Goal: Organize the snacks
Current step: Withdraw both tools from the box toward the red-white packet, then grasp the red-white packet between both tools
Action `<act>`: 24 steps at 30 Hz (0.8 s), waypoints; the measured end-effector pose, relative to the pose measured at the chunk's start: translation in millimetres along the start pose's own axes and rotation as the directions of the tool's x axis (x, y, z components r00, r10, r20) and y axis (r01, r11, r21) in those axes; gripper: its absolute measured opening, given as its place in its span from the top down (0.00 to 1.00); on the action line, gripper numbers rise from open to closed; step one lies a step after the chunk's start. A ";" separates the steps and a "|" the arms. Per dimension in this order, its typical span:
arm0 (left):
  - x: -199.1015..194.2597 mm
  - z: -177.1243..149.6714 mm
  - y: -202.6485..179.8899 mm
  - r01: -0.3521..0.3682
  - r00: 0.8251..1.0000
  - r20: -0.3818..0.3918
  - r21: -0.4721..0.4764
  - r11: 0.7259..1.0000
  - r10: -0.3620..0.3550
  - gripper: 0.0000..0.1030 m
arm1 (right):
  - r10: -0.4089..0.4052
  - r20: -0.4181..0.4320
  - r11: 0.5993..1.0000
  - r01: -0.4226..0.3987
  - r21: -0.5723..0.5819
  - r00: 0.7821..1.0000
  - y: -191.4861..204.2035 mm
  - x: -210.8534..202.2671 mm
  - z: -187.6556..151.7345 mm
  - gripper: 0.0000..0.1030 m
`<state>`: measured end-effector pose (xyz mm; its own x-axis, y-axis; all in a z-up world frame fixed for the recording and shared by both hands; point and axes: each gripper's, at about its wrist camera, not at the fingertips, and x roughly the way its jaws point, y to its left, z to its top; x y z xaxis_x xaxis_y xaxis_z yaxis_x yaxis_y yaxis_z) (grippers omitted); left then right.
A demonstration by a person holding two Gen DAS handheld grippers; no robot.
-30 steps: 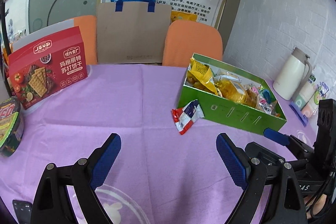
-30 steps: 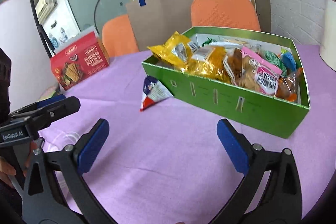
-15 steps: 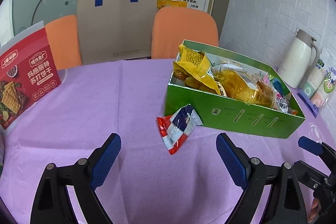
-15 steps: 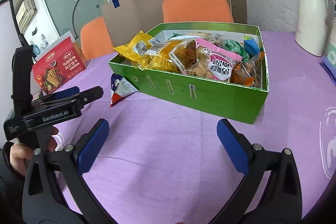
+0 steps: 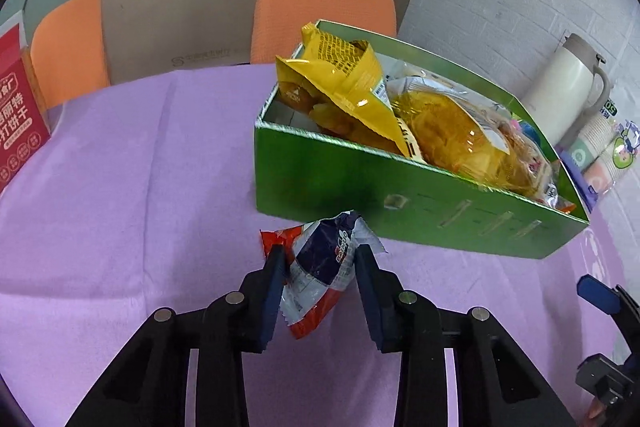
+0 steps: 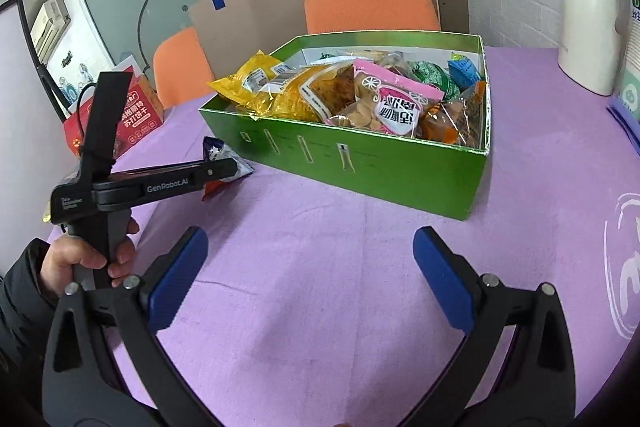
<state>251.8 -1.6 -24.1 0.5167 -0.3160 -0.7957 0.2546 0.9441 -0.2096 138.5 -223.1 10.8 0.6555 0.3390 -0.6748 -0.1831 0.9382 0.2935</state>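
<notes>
Gripping the red-white-blue snack packet (image 5: 320, 271) between its jaws, the left gripper (image 5: 320, 267) sits just short of the green box (image 5: 420, 203); the right gripper (image 6: 310, 279) hovers above the table (image 6: 320, 247), jaws spread wide, empty.

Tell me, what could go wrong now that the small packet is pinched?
The left hand-held gripper pinches the slick, crinkly red-and-blue packet only across its middle, so it might slip out. The green box is already heaped with bags, so the packet may slide back off the yellow bag.
</notes>
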 end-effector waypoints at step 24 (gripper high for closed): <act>-53.3 -67.2 -10.9 0.233 0.972 -0.007 -0.041 0.972 -0.234 0.46 | 0.183 -0.238 0.947 -0.236 -0.217 0.954 71.6 57.6 -30.8 0.40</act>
<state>166.6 11.2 -17.6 0.4374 -0.5273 -0.7284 0.3343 0.8473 -0.4127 140.6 -134.3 -27.8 0.4172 0.5114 -0.7513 -0.4869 0.8238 0.2904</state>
